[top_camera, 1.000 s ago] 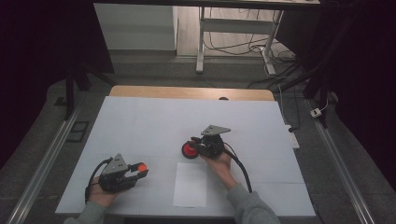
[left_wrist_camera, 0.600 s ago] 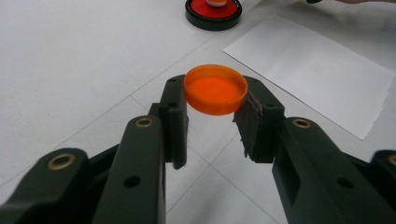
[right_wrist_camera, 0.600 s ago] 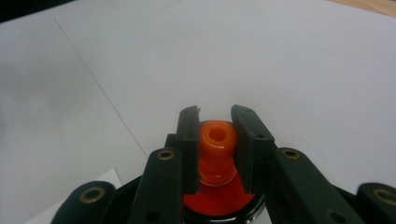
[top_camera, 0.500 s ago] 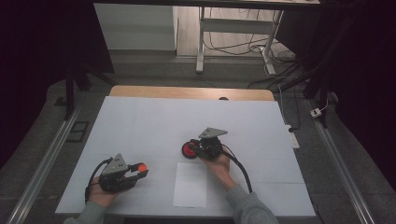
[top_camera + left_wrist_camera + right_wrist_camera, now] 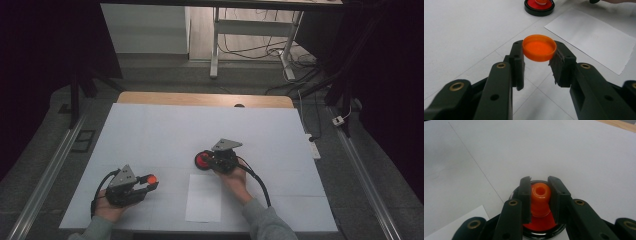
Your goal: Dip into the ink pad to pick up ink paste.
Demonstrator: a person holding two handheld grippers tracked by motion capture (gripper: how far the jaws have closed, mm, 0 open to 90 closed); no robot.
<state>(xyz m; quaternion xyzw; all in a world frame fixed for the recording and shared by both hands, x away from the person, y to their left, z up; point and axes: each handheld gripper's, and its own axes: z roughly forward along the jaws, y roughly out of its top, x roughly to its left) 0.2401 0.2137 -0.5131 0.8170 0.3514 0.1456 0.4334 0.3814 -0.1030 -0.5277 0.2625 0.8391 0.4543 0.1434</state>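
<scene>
My left gripper (image 5: pixel 148 183) (image 5: pixel 539 60) is shut on a flat orange cap (image 5: pixel 539 47) (image 5: pixel 150 178), held just above the white table near its front left. My right gripper (image 5: pixel 209 160) (image 5: pixel 540 196) is shut on an orange bottle neck (image 5: pixel 540 198) that rises from a round red thing with a black rim (image 5: pixel 203 160) (image 5: pixel 539 225) standing near the table's middle. In the left gripper view that black-rimmed red thing (image 5: pixel 539 5) lies farther off, at the top.
A white sheet of paper (image 5: pixel 204 198) (image 5: pixel 596 37) lies near the front edge between the two hands. The white table top (image 5: pixel 165 130) has a wooden strip (image 5: pixel 200 99) along its far edge. Cables trail from both grippers.
The right gripper with the red thing has shifted a little; the left hand and its orange cap have stayed in place.
</scene>
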